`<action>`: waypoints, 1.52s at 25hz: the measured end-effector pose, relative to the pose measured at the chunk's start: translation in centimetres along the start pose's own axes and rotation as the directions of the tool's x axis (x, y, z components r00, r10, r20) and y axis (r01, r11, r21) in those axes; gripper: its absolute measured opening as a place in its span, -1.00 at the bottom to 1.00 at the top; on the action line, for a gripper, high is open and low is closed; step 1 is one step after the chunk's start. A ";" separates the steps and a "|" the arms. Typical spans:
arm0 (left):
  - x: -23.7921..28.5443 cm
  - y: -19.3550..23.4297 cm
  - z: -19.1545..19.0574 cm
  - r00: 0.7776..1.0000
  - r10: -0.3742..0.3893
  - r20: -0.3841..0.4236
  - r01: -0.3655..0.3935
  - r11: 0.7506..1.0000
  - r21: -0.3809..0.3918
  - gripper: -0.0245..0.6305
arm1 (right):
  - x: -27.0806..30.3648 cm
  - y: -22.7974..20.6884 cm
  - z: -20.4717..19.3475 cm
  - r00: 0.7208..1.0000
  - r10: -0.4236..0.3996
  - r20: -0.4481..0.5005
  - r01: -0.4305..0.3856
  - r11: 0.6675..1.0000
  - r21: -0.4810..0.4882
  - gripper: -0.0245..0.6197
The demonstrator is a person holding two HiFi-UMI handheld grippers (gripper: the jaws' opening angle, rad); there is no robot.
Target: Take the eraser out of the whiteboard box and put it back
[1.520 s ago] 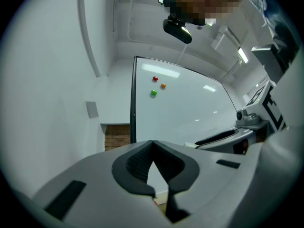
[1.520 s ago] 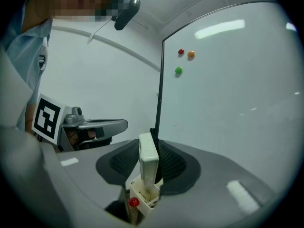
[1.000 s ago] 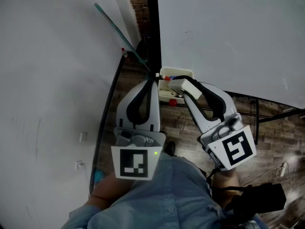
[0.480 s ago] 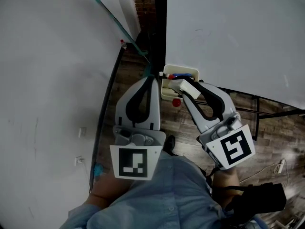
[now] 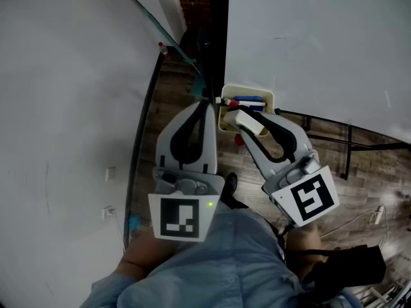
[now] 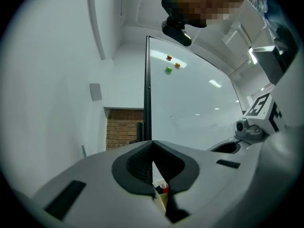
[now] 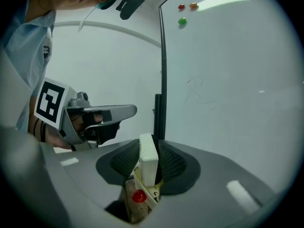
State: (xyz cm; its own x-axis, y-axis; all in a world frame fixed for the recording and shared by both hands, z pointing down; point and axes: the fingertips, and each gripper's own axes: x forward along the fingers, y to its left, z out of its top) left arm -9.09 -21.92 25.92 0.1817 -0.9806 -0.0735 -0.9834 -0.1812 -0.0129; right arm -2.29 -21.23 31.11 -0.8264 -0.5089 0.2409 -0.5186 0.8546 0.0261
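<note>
A cream box hangs at the lower edge of the whiteboard and holds blue and red markers. My right gripper is shut on the white eraser, held edge-up just over the box's near rim. In the right gripper view the eraser stands between the ribbed pads, with the box and a red cap right below. My left gripper is shut with nothing in it, beside the box's left end. In the left gripper view its tips meet.
The black frame post of the whiteboard runs up just behind the left gripper. A white wall lies to the left with a green rod leaning on it. Coloured magnets sit high on the board. A black bag lies on the wooden floor.
Both grippers have sunk lower beside the whiteboard. The eraser stays in the right jaws and now sits closer over the box's near rim.
</note>
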 end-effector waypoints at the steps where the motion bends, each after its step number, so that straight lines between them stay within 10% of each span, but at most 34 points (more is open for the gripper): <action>1: 0.1 0.1 -0.2 1.000 -0.001 -0.007 0.001 1.000 -0.001 -0.91 | 0.2 0.0 -0.3 1.000 0.003 -0.008 -0.003 1.000 0.004 -0.54; 38: 0.2 1.6 -2.7 0.997 -0.014 -0.077 0.014 1.000 0.002 -0.91 | 3.6 0.6 -5.6 0.990 -0.005 -0.138 0.004 1.000 -0.008 -0.41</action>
State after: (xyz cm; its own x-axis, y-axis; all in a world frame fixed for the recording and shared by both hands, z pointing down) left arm -10.59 -22.63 28.54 0.1945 -0.9809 0.0038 -0.9808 -0.1945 -0.0155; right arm -4.38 -21.96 37.42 -0.7855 -0.4942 0.3725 -0.5204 0.8532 0.0347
